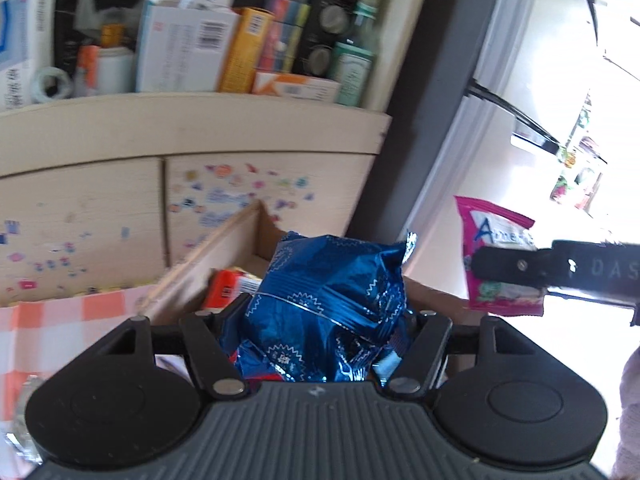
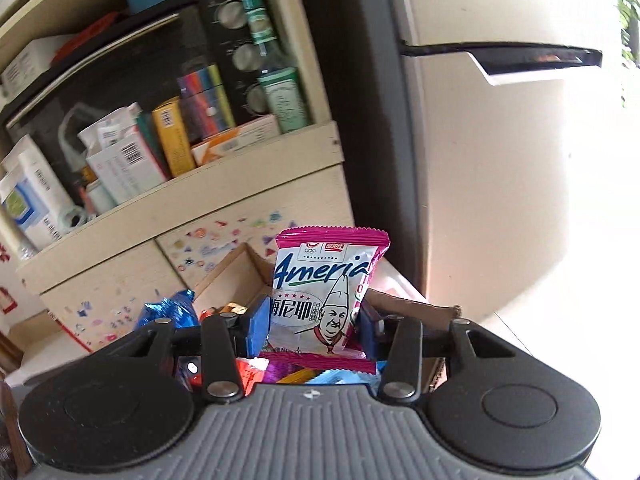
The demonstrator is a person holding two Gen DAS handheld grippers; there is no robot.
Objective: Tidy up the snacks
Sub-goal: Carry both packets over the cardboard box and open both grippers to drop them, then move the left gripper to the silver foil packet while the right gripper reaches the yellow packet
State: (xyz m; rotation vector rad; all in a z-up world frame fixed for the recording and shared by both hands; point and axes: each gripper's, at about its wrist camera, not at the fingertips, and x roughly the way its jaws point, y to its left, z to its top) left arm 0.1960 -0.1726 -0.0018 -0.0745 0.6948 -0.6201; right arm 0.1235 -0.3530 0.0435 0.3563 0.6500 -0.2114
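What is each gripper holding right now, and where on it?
The left gripper clamps a blue foil packet around its lower body. The right gripper pinches a pink-edged snack packet by its lower side edges, upright.

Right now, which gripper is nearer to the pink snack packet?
Right. The right gripper is shut on the pink snack packet, holding it upright. The left gripper holds a blue foil bag, with the packet off to its right, apart from it.

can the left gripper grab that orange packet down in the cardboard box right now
Probably not as things stand. The left gripper already has its jaws shut on the blue foil bag, which fills them and hangs in front of the orange packet in the cardboard box. It would need to drop the bag first.
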